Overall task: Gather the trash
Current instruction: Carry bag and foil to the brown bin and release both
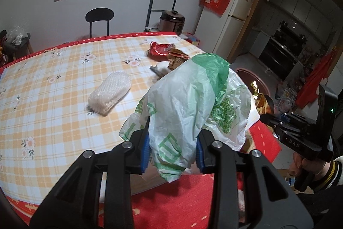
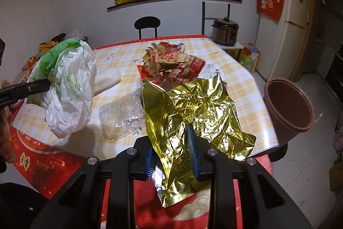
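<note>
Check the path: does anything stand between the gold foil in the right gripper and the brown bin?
Nothing visible does. The gold foil hangs from the right gripper over the table's edge; the brown bin stands open to its right, off the table.

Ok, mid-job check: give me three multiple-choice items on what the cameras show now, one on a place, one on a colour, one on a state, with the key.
1. Where is the brown bin?
A. on the table
B. beside the table's right edge
C. under the window

2. What colour is the foil wrapper?
A. gold
B. blue
C. white

3. What is the left gripper doing?
A. hanging open
B. shut on the plastic bag
C. shut on the bubble wrap

Key: 1 B, it stands off the table at that edge; 2 A, shiny gold in the right gripper; 3 B, the bag hangs from its fingers.
</note>
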`<state>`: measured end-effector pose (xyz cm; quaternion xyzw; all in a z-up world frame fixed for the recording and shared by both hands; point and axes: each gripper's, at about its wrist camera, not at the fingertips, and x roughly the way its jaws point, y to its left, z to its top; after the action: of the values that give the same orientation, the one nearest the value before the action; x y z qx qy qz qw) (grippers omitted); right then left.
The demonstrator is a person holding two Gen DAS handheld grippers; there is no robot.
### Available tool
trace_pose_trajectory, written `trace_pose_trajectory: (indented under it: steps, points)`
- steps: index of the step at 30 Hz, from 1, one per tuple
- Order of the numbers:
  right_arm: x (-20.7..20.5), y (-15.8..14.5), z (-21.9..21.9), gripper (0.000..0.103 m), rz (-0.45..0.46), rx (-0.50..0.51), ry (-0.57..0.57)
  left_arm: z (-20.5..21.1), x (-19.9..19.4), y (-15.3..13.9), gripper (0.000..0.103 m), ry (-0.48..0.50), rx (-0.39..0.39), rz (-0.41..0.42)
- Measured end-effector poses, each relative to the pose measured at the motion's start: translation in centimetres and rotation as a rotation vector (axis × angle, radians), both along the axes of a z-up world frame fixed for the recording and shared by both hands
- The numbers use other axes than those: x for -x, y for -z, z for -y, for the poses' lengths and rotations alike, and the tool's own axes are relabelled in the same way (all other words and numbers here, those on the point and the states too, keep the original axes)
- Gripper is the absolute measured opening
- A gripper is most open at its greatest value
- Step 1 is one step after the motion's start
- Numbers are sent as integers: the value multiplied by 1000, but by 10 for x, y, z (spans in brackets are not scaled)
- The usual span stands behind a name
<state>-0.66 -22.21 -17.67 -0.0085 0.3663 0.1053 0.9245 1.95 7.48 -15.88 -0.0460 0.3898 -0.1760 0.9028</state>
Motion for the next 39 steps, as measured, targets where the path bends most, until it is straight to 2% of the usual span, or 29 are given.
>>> trace_pose_trajectory:
  steps: [7,11,20,24,29,35,39]
  points:
    - [-2,-2,31,28,8,-30,34,28,-7,-4,36,22,-16,-1]
    - [-13,-4,54,28,13,-35,5,49,-15,-13,36,4,-4,17]
    - [-47,-19,131,28,49,-76,-24,136,-48,-35,36,-10,-30,42]
    - [-60,-24,179,28,71,-115,0,187,-67,-40,36,12,-31,29]
    - [-71,-20,242,28,85,-153,58,261,-98,-33,36,75,-69,1]
    - [-79,-7,314,28,69,-160,129,360,-151,-10,36,164,-46,-63]
    - [-81,1,353,28,51,-149,177,431,-193,16,36,214,-9,-129]
